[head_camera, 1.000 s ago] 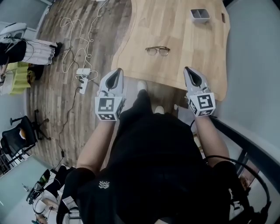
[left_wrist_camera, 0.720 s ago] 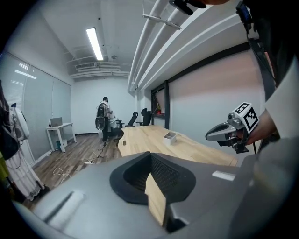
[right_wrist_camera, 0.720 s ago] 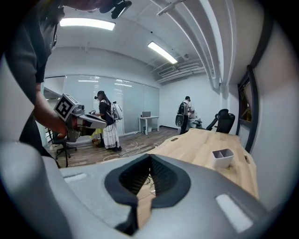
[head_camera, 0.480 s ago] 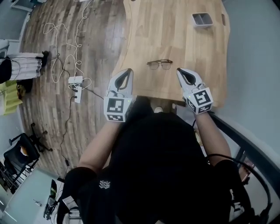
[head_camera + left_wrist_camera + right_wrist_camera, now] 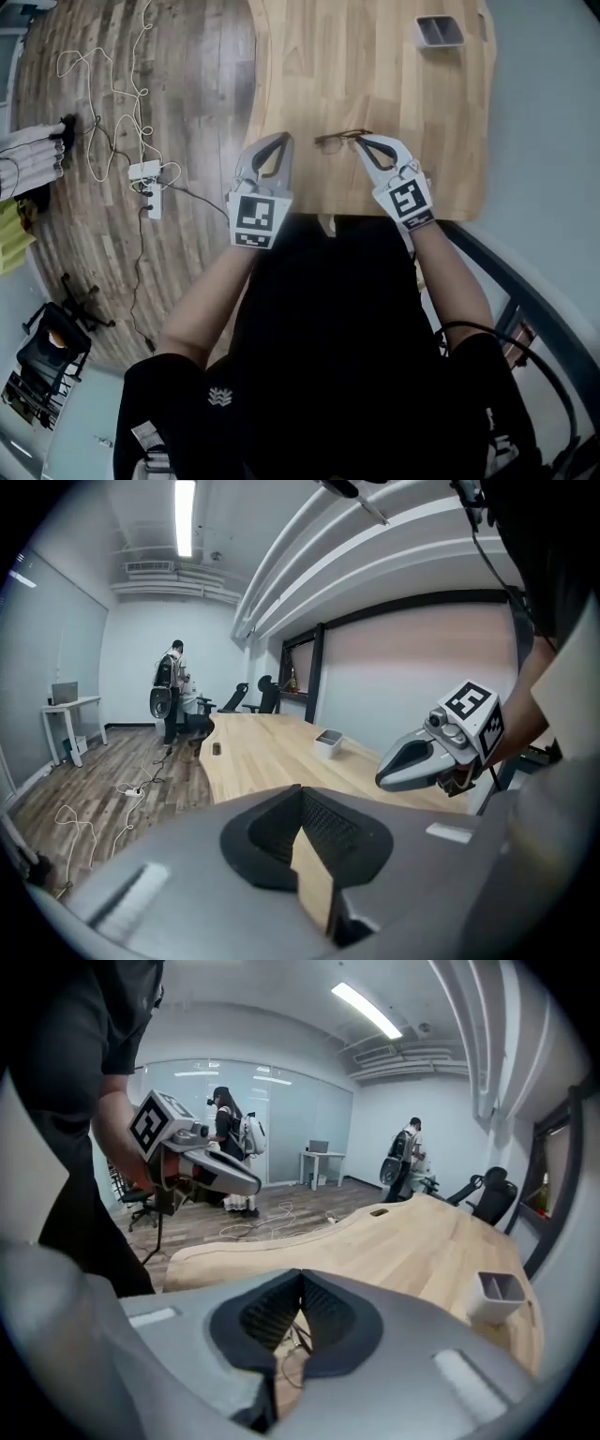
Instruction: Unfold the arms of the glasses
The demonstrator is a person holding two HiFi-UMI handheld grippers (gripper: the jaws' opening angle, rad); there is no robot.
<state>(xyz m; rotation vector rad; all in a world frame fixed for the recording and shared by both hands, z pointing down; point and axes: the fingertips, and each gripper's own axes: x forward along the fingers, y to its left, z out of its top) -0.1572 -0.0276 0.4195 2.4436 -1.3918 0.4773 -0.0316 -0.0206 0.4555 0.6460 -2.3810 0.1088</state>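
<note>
Head cam looks steeply down on table (image 5: 375, 75) edge; left gripper (image 5: 283, 141) & right gripper (image 5: 362, 142) cams sit low, face across it; all share tray (image 5: 439, 30).

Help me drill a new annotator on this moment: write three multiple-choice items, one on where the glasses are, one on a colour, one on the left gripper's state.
1. Where are the glasses? A on a chair; B on the table, near its front edge; C on the floor.
2. What colour is the small tray? A red; B grey; C green.
3. The left gripper is: A wide open; B shut on the glasses; C shut and empty.

Key: B, the glasses lie on the wood beside the right gripper. B, the tray at the table's far end is grey. C, the left gripper view shows its jaws together with nothing between them.
</note>
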